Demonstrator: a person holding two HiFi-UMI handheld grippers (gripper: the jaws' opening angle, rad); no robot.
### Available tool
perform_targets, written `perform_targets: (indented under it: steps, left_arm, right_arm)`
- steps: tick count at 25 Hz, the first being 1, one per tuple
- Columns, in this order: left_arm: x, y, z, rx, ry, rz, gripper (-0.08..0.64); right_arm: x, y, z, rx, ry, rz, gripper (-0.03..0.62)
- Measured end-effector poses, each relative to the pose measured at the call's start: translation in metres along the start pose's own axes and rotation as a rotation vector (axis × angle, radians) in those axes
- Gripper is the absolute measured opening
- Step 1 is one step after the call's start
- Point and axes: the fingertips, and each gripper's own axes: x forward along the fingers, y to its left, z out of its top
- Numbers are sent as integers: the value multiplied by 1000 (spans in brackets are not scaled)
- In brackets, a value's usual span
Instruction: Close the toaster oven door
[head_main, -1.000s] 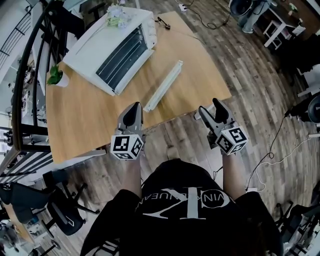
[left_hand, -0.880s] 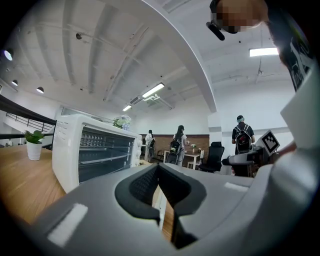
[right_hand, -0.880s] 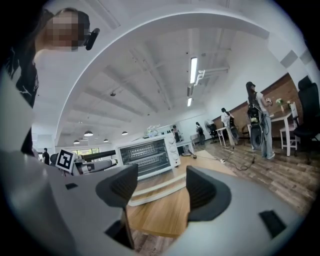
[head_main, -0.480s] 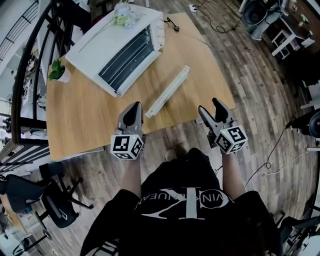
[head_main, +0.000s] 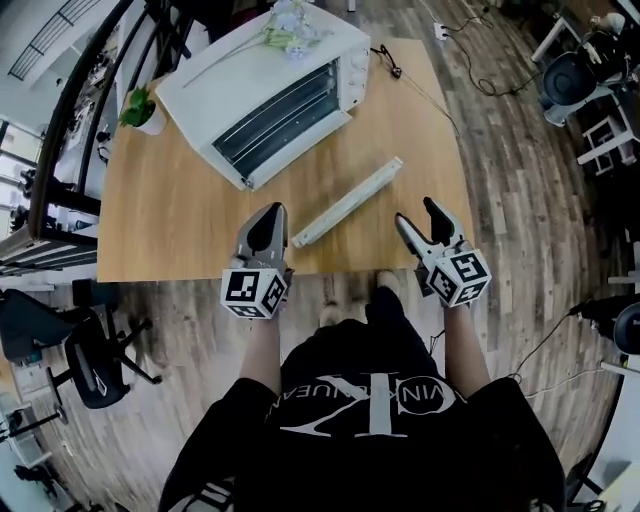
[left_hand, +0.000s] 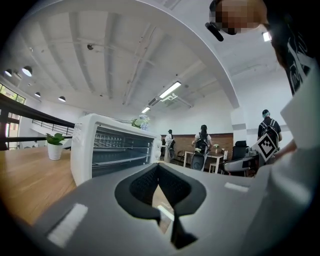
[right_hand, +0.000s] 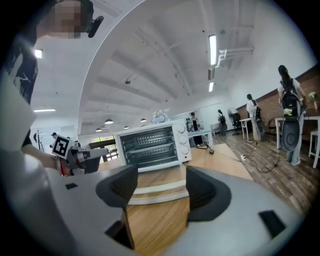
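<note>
A white toaster oven stands at the far left of the wooden table; its front is open and the wire racks show. In front of it, parallel to the opening, lies a long white bar, with wood showing between the two. I cannot tell whether the bar is joined to the oven. My left gripper hangs over the table's near edge, shut and empty, with the oven ahead of it. My right gripper is open and empty, and the white bar shows between its jaws.
A small potted plant stands by the oven's left end, and flowers lie on its top. A black cable runs off the table's far corner. A railing and an office chair are at the left. People stand far off.
The person has come closer to the table: oven and bar slid down and right in the head view. Both grippers now sit over the near edge, their states unchanged.
</note>
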Motion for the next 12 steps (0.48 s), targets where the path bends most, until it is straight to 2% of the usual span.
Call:
perform_targets:
  steps: [4, 12]
  left_arm:
    - [10, 2, 1, -13, -10, 83, 11]
    - [24, 2, -2, -26, -19, 200, 11]
  right_arm:
    - [21, -19, 2, -14, 41, 75, 270]
    - [52, -45, -6, -52, 132, 187, 270]
